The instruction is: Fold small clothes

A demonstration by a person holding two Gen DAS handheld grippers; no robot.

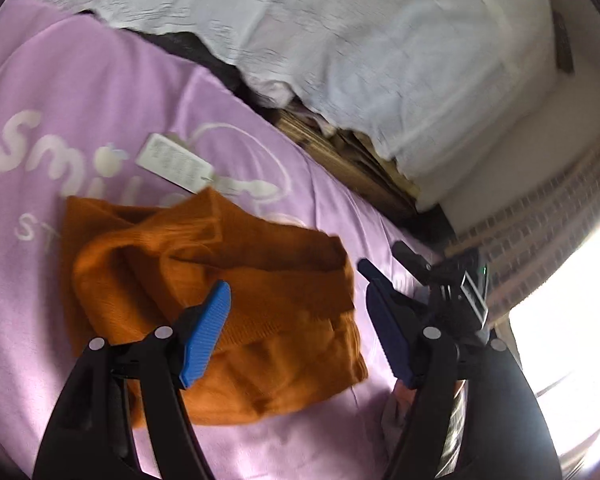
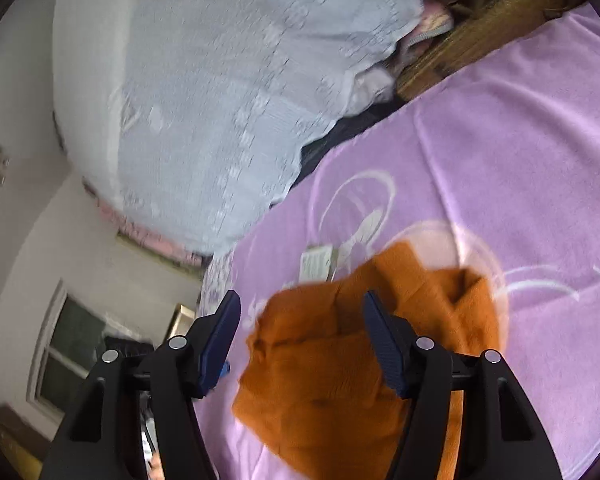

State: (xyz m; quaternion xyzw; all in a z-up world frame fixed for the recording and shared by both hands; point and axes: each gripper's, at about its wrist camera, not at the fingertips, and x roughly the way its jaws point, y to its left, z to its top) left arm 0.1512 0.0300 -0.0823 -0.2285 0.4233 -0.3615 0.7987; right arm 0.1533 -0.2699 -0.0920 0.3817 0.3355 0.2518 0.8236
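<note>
A small orange knit garment [image 1: 220, 300] lies folded and bunched on a purple towel [image 1: 80, 88] with white lettering. A white paper tag [image 1: 174, 162] lies just beyond it. My left gripper [image 1: 296, 292] is open and empty, hovering over the garment's near right part. The right gripper shows in the left wrist view as a black tool [image 1: 456, 292] at the garment's right. In the right wrist view the garment [image 2: 340, 372] lies below my open, empty right gripper [image 2: 300, 308], with the tag [image 2: 316, 266] beyond it on the towel [image 2: 520, 140].
A pale blue-white embossed cloth [image 1: 340, 40] covers the area beyond the towel; it also shows in the right wrist view [image 2: 204, 100]. A brown patterned surface [image 1: 340, 152] shows between them. A window [image 2: 72, 344] and wall are at the left.
</note>
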